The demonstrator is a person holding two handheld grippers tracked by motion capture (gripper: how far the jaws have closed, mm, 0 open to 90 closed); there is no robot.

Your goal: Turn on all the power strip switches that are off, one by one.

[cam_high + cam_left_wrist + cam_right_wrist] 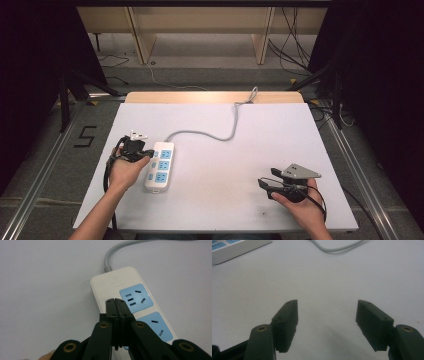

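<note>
The white power strip (159, 166) lies flat on the counter (225, 150), looks hard, light and slippery, best pinched across its long sides; the left tool (117, 302) is pressed together over it, the right tool (327, 322) spread wide.

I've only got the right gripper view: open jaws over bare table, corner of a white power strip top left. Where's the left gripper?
Observer: The left gripper is at the power strip, jaws shut with nothing between them, tips over its white edge beside the end socket.
Operator: How many sockets on the strip?
Observer: Three blue ones in a row, nothing plugged in, seen from the high view.
Operator: Where does its cord go?
Observer: The grey cord runs from the strip's far end across the table and off the far edge.
</note>
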